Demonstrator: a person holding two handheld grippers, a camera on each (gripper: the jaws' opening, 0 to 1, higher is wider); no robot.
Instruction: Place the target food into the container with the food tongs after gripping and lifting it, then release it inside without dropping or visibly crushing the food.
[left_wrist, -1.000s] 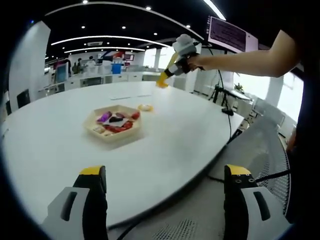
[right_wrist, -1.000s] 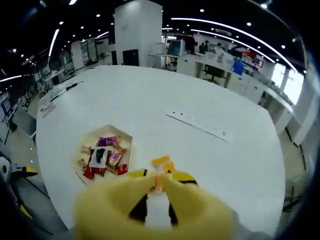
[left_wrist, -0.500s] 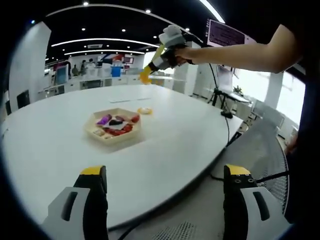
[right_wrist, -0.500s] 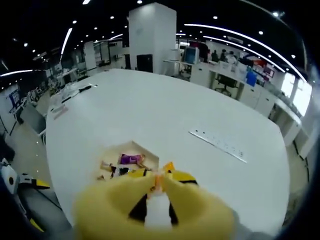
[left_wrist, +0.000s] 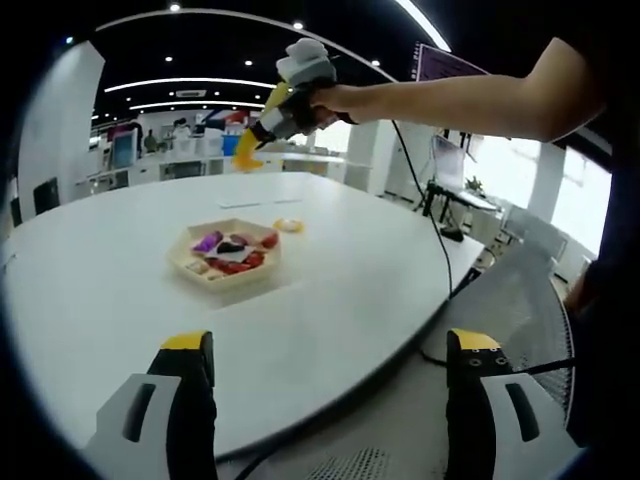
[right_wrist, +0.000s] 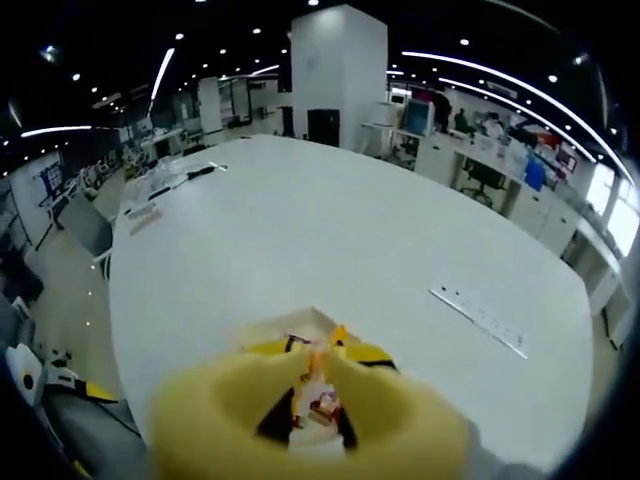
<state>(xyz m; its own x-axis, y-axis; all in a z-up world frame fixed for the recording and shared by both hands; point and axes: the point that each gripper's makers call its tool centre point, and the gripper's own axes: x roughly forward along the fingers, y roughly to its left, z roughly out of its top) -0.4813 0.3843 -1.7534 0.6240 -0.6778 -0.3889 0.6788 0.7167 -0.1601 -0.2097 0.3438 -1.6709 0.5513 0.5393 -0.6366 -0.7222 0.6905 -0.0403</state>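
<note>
We hold the right gripper (left_wrist: 246, 158) with yellow plastic food tongs (right_wrist: 310, 420) high above the round white table (left_wrist: 330, 270); whether its jaws are apart we cannot tell. The left gripper (left_wrist: 330, 400) jaws stand apart near the table's edge. The beige hexagonal container (left_wrist: 226, 251) of wrapped foods sits near the middle. No writing is readable.

No words or numbers can be read here. The hanging screen (left_wrist: 450, 68) has lines of writing, and the snack packs in the tray (left_wrist: 226, 252) have prints, all too blurry.
</note>
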